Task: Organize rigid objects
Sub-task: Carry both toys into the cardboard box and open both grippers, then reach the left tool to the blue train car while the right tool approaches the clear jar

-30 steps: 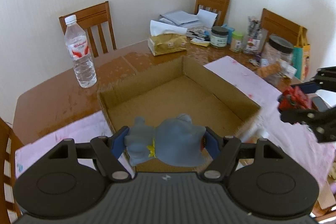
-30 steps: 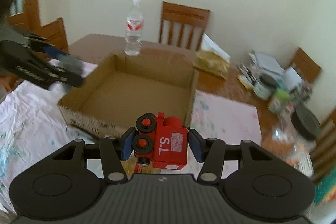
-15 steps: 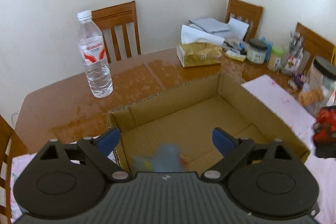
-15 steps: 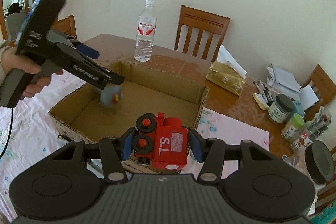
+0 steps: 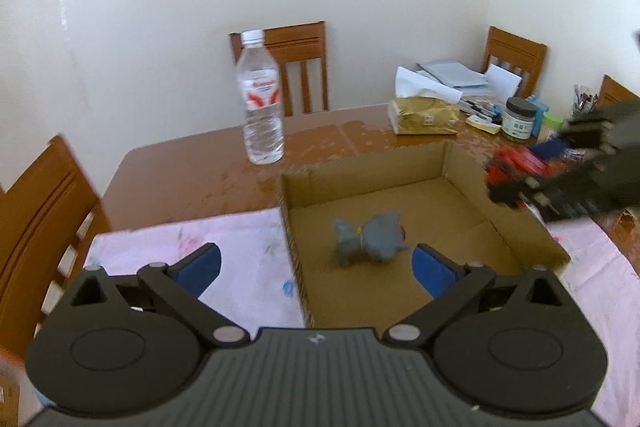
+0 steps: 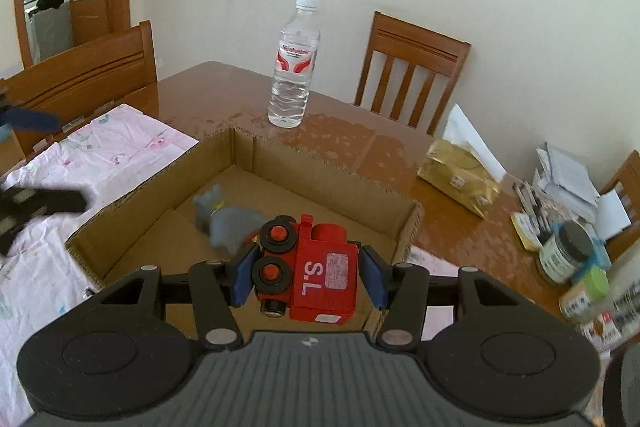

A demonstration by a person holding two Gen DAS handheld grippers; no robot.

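Nearest me, my right gripper [image 6: 307,274] pinches the red toy train [image 6: 310,269] by its sides, both blue pads pressed flat against it, and it hangs just over the near wall of the cardboard box [image 6: 320,167]. To do this step well I judge I should carry the train further over the open floor, toward the bare right half, lower it close to the cardboard, and only then let the pads part, so it lands flat on its wheels instead of tumbling. The grey toy figure [image 6: 226,219] lies on the box floor just beyond, so I would keep clear of it. My left gripper [image 5: 316,265] has nothing between its pads, its jaws opening wide. Further off, a water bottle [image 6: 294,67] stands outside the box.
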